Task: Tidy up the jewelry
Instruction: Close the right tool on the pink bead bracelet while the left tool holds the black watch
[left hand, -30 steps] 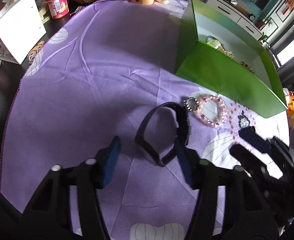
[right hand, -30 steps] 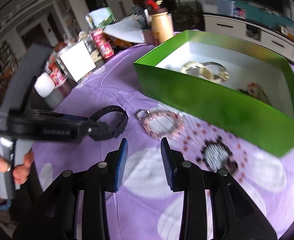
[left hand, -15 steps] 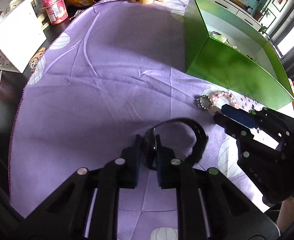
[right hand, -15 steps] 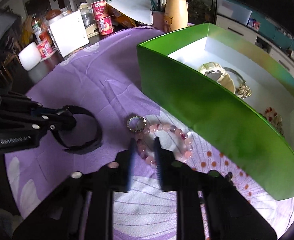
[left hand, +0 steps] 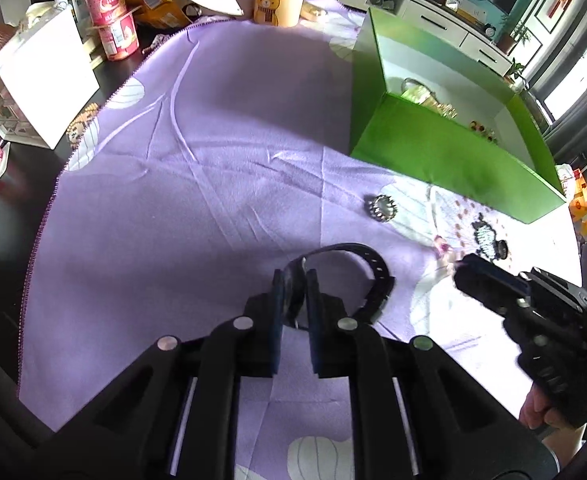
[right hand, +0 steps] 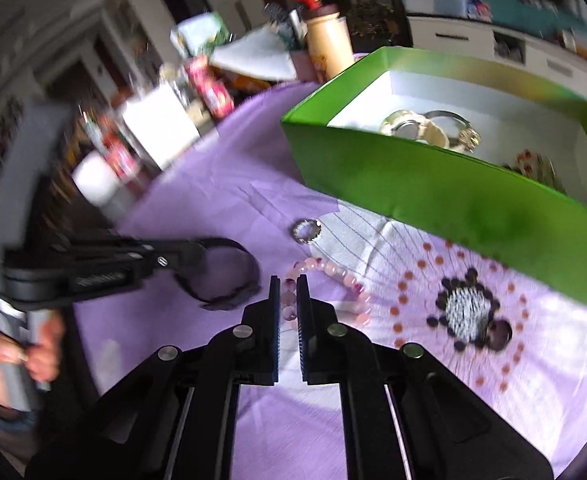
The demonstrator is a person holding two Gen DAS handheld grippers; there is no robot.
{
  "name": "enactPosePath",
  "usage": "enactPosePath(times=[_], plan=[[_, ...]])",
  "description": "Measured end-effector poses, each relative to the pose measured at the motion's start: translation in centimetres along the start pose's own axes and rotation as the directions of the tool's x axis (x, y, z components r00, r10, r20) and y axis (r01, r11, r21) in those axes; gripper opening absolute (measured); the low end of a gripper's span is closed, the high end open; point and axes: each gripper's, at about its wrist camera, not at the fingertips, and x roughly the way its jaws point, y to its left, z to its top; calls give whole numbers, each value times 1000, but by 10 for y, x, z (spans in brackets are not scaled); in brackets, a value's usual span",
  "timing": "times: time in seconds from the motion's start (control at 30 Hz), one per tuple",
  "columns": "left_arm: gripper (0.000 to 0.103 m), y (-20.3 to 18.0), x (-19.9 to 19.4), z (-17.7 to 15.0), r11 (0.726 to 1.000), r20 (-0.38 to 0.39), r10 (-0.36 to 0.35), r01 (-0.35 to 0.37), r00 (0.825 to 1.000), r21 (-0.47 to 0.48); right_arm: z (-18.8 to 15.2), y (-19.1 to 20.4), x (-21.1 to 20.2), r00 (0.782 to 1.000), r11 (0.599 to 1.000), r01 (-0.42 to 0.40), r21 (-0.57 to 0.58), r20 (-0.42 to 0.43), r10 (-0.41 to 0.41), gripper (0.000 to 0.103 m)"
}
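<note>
Left wrist view first: my left tongs (left hand: 293,280) are clamped narrow on the black watch (left hand: 367,276), both pads pressing a part of the band near its face, the jaws still drawing in a little. The rest of the strap loops out ahead and to the right of the fingertips, a dark matte ring with a row of adjustment holes, just above the purple cloth (left hand: 197,184); I cannot tell whether its far side touches the cloth.

Further ahead and right of these tongs lies a small silver ring (left hand: 380,208) with a toothed edge, flat on the cloth and well apart from the watch. Beyond it stands the green box (left hand: 441,156), open-topped, white inside.

On the right wrist view my right tongs (right hand: 289,286) are also narrowed, jaws closing on the pink bead bracelet (right hand: 333,270). A few beads sit between the pads; the rest of the strand arcs away to the right of the fingertips, pale pink with some darker violet beads, glossy and round. The frame is blurred, so I cannot tell how much of the strand is off the cloth.

Ahead of the right tongs the green box shows a pale gold watch (right hand: 413,128) and other jewellery on its floor. The left tongs and black watch lie to the left of the right fingertips.
</note>
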Motion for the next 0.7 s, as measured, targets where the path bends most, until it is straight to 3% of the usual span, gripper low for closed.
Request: enactPosePath(times=[0.1,0.3,0.57,0.7], plan=[[10,-3,-11,-1,1000,23,-9,9,1000,4,0,-12,-20,995,988,-95,118,53,90,7],[7,-12,-24,-6,999,48,-27,26,998,20,-5,-25,-48,978,957,-186,222,130,160,7],[8,-6,-21,-4,1000,58,-27,27,998,3,-13,-37,-66,979,952,-167,257,161,128,7],[19,2,-4,-3,1000,8,-10,10,1000,-4,-16,-42,-64,979,948,-171,269,159,131,8]])
